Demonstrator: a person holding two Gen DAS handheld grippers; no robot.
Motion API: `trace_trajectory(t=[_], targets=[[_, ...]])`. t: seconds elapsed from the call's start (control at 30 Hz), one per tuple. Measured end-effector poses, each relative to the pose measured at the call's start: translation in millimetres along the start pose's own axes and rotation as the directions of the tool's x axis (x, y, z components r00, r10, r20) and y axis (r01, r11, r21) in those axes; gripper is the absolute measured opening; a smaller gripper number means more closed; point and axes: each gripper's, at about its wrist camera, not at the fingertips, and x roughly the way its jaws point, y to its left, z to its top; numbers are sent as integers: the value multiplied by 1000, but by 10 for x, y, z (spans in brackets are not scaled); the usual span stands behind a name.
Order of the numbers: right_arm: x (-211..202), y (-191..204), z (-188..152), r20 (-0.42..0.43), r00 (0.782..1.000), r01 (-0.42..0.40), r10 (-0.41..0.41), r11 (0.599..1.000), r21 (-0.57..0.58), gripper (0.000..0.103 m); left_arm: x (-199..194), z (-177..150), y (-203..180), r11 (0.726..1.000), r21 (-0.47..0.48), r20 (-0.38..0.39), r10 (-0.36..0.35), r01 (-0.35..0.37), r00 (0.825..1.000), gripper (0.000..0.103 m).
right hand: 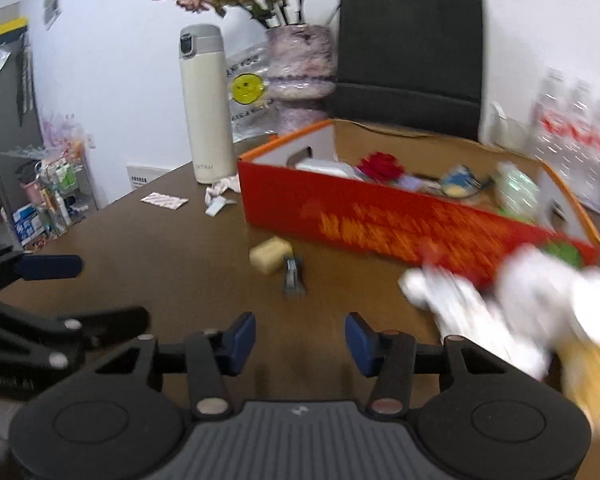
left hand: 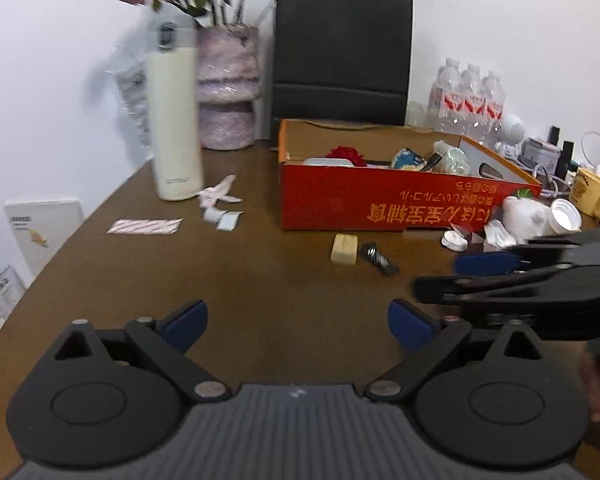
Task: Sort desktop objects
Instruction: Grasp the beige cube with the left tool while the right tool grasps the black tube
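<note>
Showing left gripper (left hand: 298,322) wide open, empty, right gripper (right hand: 300,338) half open, empty, eraser (right hand: 271,255) and clip (right hand: 294,276) at twelve o'clock before box (right hand: 380,224), mug (left hand: 592,196) in left view only.

I'd call this an office or a home desk corner. I'm over a brown desk (left hand: 260,288) against a white wall, cluttered with a thermos (left hand: 175,120), dried flowers in a wrapped vase (left hand: 228,92), a black paper bag (left hand: 342,60), a pack of water bottles (left hand: 468,96) and a yellow mug (left hand: 592,196). A metal shelf (right hand: 56,188) of small supplies stands beside the desk.
</note>
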Motion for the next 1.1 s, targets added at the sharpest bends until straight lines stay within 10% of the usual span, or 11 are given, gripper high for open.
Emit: trace_trajectory(t=[0.27, 0.5, 0.73, 1.1], targets=[[539, -65, 231, -19, 1000, -3, 2, 999, -37, 14, 524, 259, 53, 991, 105, -47, -75, 80, 996, 79], [450, -292, 189, -21, 1000, 19, -19, 1000, -25, 14, 894, 379, -24, 983, 52, -95, -170, 176, 981, 70], [276, -373, 44, -4, 999, 40, -40, 999, -10, 13, 1025, 371, -199, 988, 98, -80, -110, 118, 991, 22], [-140, -307, -218, -3, 998, 67, -67, 998, 5, 13, 320, 148, -217, 998, 16, -2, -64, 64, 998, 21]])
